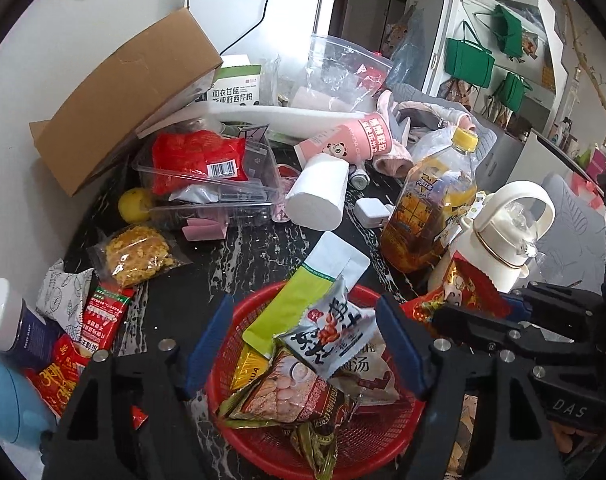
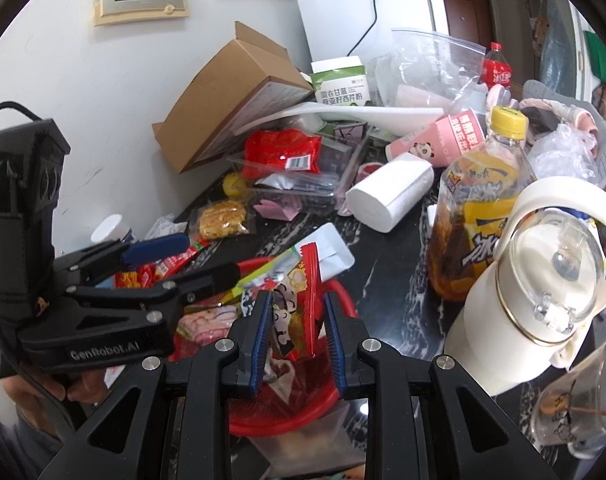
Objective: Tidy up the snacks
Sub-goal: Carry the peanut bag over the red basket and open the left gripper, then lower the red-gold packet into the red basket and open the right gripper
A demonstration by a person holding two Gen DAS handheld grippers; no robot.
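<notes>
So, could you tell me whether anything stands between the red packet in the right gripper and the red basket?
Nothing visible blocks it. The right gripper holds the red snack packet directly above the red basket; the open left gripper stands over the basket alongside, not underneath the packet.

A dark, white-veined marble tabletop (image 1: 207, 280) is carrying a crowd of things: a red mesh basket (image 1: 343, 440) is sitting at its near edge, and a white paper roll (image 1: 317, 192) is lying on its side towards the middle. A clear plastic tray (image 1: 211, 184) and a yellow snack bag (image 1: 137, 256) are resting to the left, while an iced-tea bottle (image 1: 431, 208) and a cream flask (image 1: 499, 240) are standing to the right. A cardboard box (image 1: 123, 100) is leaning against the wall at the back left.
</notes>
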